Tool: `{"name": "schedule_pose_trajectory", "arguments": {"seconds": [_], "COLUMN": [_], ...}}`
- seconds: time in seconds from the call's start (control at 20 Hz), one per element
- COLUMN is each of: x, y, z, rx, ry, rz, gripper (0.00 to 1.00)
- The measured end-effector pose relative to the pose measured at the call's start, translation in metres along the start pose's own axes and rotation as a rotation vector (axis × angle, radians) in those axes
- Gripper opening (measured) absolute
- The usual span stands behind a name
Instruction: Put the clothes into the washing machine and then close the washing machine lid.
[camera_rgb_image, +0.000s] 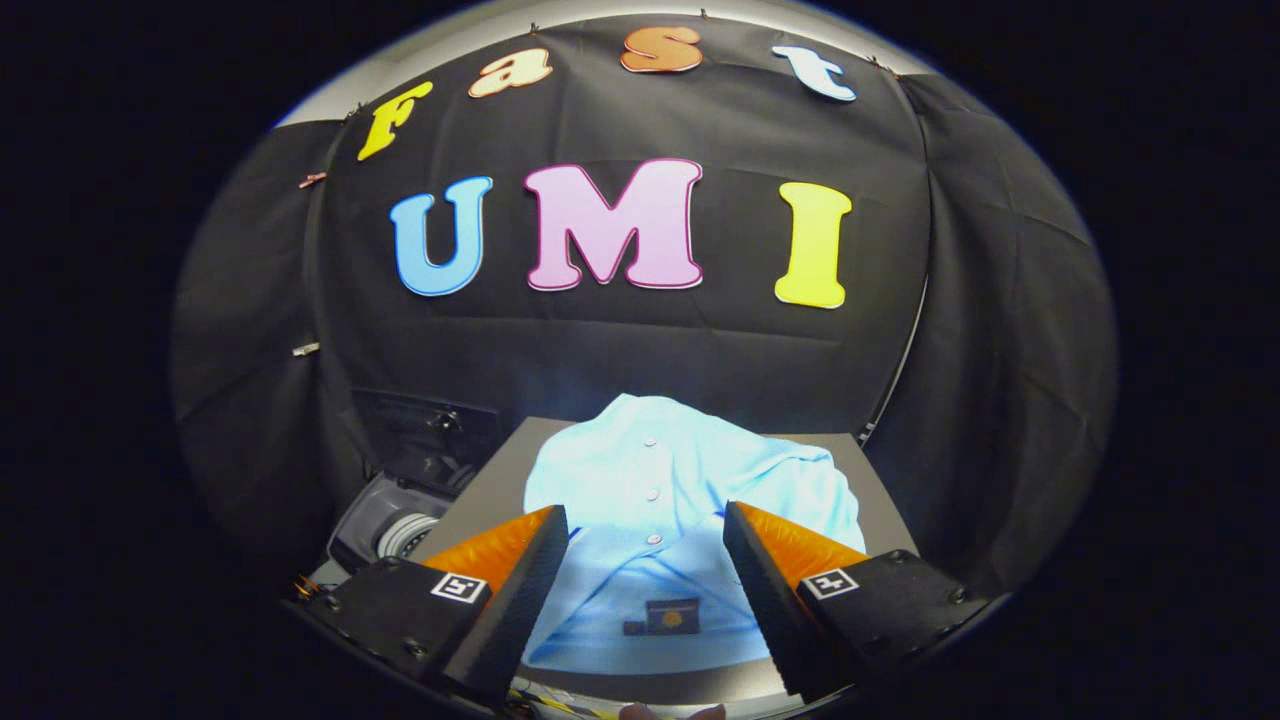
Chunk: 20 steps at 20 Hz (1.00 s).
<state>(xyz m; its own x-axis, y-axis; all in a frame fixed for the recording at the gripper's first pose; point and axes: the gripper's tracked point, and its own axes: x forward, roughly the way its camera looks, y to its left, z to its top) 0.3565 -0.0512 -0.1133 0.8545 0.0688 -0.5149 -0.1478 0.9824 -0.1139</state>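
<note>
A light blue buttoned shirt (680, 490) lies spread on a grey table top (500, 480), directly ahead of and below my fingers. My gripper (645, 545) hovers above the shirt's lower part, open wide, nothing between its fingers. A small dark label patch (665, 615) on the shirt shows between the fingers. To the left of the table, lower down, the washing machine (395, 525) stands with its lid (425, 420) raised and its drum opening visible.
Black cloth walls close in the booth behind and to both sides of the table. The table's right corner (860, 440) meets the cloth wall. The washing machine sits tight against the table's left edge.
</note>
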Motion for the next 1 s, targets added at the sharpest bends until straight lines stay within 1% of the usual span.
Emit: {"name": "schedule_pose_trajectory", "arguments": {"seconds": [0.1,0.2,0.25,0.3,0.4,0.45,0.55,0.6,0.7,0.75,0.85,0.95,1.0], "x": [0.019,0.037,0.046,0.058,0.079,0.087,0.095,0.096,0.095,0.091,0.088,0.083,0.082], "y": [-0.009,0.005,0.010,0.010,-0.002,-0.004,-0.006,-0.005,-0.008,-0.012,-0.014,-0.011,-0.011], "z": [0.010,0.008,0.002,-0.002,-0.013,-0.018,-0.027,-0.026,-0.029,-0.032,-0.034,-0.027,-0.023], "rx": [0.010,0.031,0.027,0.014,-0.030,-0.041,-0.038,-0.002,0.046,0.057,0.100,0.167,0.185], "ry": [0.018,0.067,0.095,0.118,0.151,0.159,0.182,0.166,0.180,0.182,0.189,0.176,0.163], "rz": [-0.032,0.003,0.007,-0.014,-0.095,-0.114,-0.125,-0.121,-0.115,-0.121,-0.104,-0.098,-0.098], "gripper": [0.98,0.99,0.99,0.99,1.00,0.99,0.99,0.99,0.90,0.70,0.29,0.18,0.17]}}
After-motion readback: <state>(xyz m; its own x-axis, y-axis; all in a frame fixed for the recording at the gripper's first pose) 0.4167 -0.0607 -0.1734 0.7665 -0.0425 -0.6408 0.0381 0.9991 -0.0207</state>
